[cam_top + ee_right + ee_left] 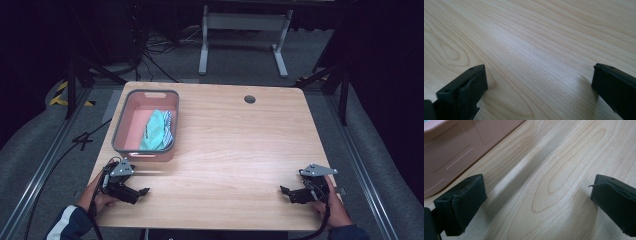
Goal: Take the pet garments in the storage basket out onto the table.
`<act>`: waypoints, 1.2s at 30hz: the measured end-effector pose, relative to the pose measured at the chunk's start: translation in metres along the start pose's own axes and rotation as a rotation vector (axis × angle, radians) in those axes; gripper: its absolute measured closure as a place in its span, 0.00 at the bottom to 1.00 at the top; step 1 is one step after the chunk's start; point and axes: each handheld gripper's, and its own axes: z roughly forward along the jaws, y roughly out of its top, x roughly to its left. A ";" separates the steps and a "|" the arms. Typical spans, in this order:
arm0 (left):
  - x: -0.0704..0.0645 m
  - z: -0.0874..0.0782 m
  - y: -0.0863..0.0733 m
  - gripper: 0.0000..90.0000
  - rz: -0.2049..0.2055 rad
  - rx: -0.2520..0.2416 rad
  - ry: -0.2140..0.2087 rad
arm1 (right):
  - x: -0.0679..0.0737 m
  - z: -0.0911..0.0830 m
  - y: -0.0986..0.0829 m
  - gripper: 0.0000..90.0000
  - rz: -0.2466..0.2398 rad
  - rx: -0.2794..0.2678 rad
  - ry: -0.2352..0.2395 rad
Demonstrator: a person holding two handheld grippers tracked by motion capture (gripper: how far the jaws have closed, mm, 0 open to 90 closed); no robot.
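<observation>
Nearest the person, the left gripper (134, 192) rested low over the table (235, 150) at about seven o'clock of the board, and the right gripper (294, 194) lay at about five o'clock, each held in a hand at the near edge. Both stood spread: in the left gripper view (537, 200) and in the right gripper view (539, 86) the two black jaws sat wide apart with bare wood grain between them, pinching nothing.

Farther off, at about eleven o'clock from the table's middle, sat the pink basket (121, 119) with its grey rim, its long axis running from the near edge toward the far one. Inside it, against the right-hand wall, lay a folded teal cloth (156, 130) with a striped edge, its length running along the basket's.

The coming move, as I judged it, turned on this: the cloth lay at roughly one o'clock from the left gripper, just beyond the basket's near wall, while the right gripper was well apart from it across the board. The left hand was plainly the nearer one for a reach.

The left gripper view gave the basket's outer pink wall (451, 150) close at ten o'clock, with moulded panels. The high view alone showed the cloth and the grommet hole (250, 99) near the far edge.
</observation>
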 end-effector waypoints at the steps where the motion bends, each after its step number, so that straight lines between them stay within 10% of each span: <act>1: 0.000 0.000 0.000 0.00 0.001 -0.001 -0.001 | 0.000 0.000 0.000 0.00 0.000 0.000 0.000; 36: -0.010 -0.036 0.018 0.24 0.018 -0.029 0.018 | 0.000 0.000 0.000 0.01 0.002 0.000 -0.002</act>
